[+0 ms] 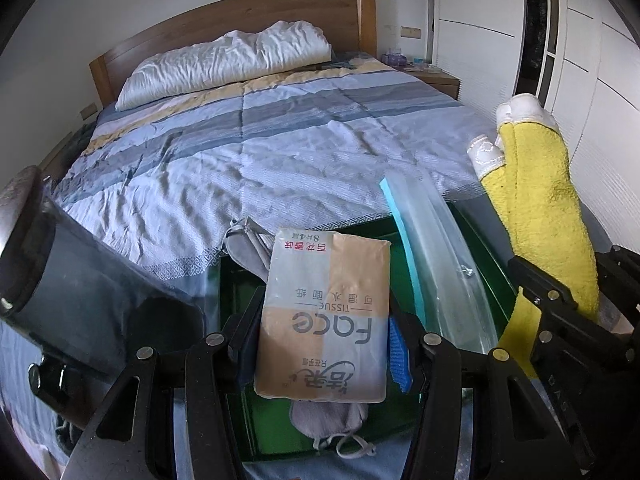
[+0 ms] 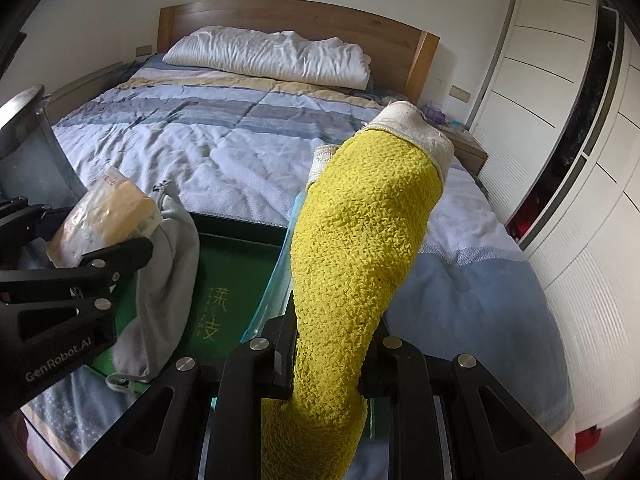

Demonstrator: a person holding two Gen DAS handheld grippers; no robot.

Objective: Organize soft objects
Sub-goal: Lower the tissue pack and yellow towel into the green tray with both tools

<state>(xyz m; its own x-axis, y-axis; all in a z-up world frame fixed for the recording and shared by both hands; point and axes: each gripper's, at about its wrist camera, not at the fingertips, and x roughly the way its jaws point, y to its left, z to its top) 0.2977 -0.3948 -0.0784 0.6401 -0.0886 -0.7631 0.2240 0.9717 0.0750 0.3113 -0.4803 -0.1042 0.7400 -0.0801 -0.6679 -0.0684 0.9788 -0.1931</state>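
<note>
My left gripper (image 1: 324, 324) is shut on a tissue pack (image 1: 328, 300), beige and pale blue with printed text, gripped by its long sides. It hangs over a green box (image 1: 240, 296) at the foot of the bed. A grey drawstring pouch (image 1: 248, 252) lies in the box. My right gripper (image 2: 332, 356) is shut on a yellow terry cloth (image 2: 360, 240) with a white hem, which sticks up and forward. In the right wrist view the left gripper (image 2: 68, 236) and tissue pack (image 2: 108, 216) are over the pouch (image 2: 168, 272) and box (image 2: 236, 264). In the left wrist view the right gripper (image 1: 576, 280) holds the cloth (image 1: 540, 200) at the right.
A clear plastic bag (image 1: 436, 248) with a teal edge leans against the box's right side. The bed (image 2: 224, 148) has a striped quilt, a white pillow (image 2: 272, 56) and a wooden headboard. A dark container (image 1: 60, 272) stands left, a white wardrobe (image 2: 560, 152) right, and a nightstand (image 1: 436, 78) by the headboard.
</note>
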